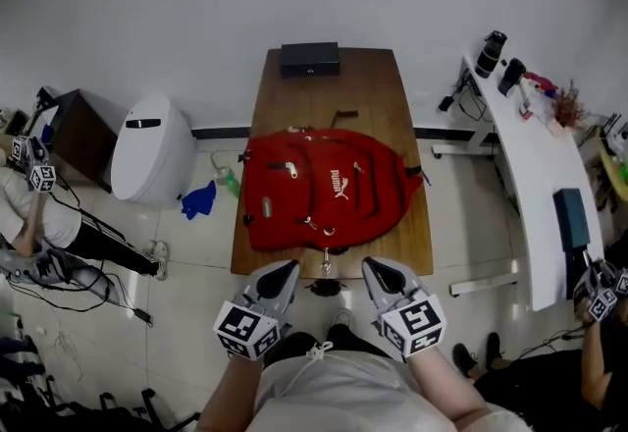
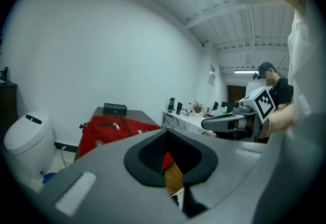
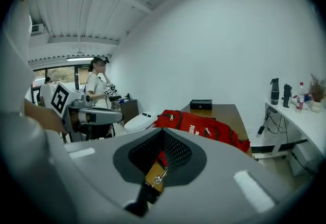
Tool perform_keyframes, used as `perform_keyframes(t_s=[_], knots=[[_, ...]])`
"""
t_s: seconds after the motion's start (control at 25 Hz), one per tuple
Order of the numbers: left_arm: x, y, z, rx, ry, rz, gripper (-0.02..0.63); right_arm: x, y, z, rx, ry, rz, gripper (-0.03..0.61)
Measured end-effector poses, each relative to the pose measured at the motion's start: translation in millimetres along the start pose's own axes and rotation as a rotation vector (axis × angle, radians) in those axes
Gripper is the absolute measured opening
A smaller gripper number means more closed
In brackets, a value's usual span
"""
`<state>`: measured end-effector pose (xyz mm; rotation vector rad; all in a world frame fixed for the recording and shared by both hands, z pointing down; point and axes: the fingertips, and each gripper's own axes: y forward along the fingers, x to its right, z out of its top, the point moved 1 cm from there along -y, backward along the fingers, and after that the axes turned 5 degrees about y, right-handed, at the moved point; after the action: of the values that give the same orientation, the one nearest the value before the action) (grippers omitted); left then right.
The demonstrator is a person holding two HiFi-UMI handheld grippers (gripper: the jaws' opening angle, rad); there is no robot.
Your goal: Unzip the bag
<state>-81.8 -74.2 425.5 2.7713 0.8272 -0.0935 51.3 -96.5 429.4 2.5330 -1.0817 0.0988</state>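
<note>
Red fabric filled the centre of the head view: the backpack lay flat on the wooden table, front side up, presumably so its zips faced the person. No zip looked opened, so by my reading the task had not yet begun. White lettering on the front pocket read PUMA, with the leaping-cat mark just beside it; no other writing could be made out. A small metal pull hung at the bag's lower edge, nearest the person, and seemed the handiest one to take.

At the bottom of the frame the left gripper and the right gripper were held side by side, just short of the table's near edge and apart from the bag. Each had its jaws pressed together on nothing, which looked like a posture for approaching, not for gripping. A black box sat at the table's upper end, well apart from the bag.
</note>
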Motion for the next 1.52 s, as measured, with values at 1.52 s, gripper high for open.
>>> perform_keyframes(t_s=[1.52], knots=[[-90.1,101.2,-159.1,-0.37,-0.16,-0.142,0.006,14.6,166.4,-197.3,-0.523,0.345,-0.178,0.172]])
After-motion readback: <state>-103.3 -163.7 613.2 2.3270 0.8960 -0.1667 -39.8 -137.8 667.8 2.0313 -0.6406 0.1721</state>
